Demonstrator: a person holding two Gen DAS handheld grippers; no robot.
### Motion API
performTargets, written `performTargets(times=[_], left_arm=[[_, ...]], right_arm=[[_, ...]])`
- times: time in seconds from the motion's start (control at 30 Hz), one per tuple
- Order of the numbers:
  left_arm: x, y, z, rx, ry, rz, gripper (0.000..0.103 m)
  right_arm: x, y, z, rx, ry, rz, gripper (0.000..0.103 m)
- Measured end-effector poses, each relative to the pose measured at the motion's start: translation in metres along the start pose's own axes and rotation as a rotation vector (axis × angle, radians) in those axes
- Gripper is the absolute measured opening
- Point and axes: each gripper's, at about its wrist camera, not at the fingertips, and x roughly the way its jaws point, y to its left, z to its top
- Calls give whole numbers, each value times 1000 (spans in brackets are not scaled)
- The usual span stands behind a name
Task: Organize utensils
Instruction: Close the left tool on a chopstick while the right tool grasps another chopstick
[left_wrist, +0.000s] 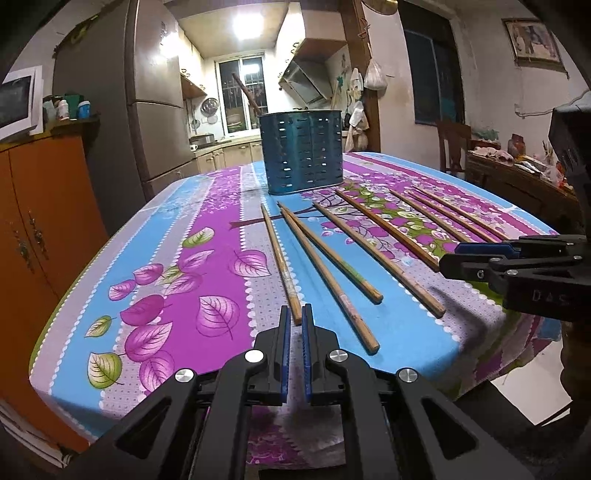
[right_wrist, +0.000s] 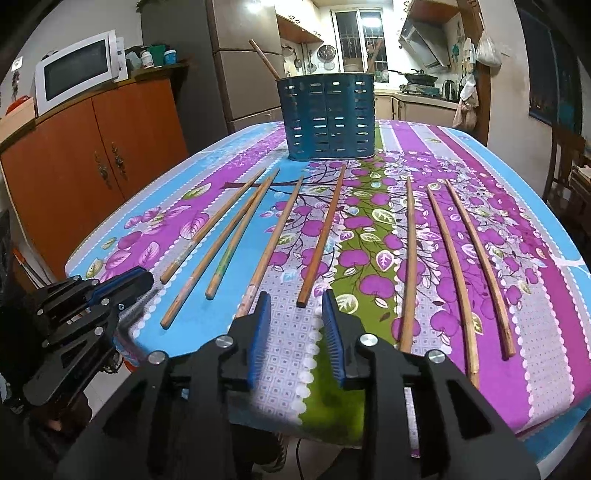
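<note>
Eight chopsticks (right_wrist: 325, 236) lie fanned on desk (right_wrist: 546, 280), near holder (right_wrist: 330, 118). Left fingers (left_wrist: 295, 325) closed, empty, at leftmost stick's near end. Right fingers (right_wrist: 295, 306) part-open, empty. Best: straddle one stick's end squarely, pinch, lift clear.

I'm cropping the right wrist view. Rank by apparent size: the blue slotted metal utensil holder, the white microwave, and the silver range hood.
1. Blue slotted metal utensil holder
2. White microwave, only slightly smaller; it stands farther back, so true size is unsure
3. Silver range hood, partly cut off
</note>
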Motion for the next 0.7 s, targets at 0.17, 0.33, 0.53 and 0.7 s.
performTargets(times=[0.17,0.33,0.53,0.7], left_arm=[[11,2,-2,-15,14,30,7],[15,0,-2,-5,-3,45,7],[16,2,-4,-31,-22,55,7],[12,6,-4,-53,-43,75,7]], right_arm=[[4,1,0,-4,-4,-24,27],[-15,-1,-10,-27,-52,-39,27],[-46,-17,-31,-32,-102,-208,27],[-52,-31,-35,3,-108,-255,27]])
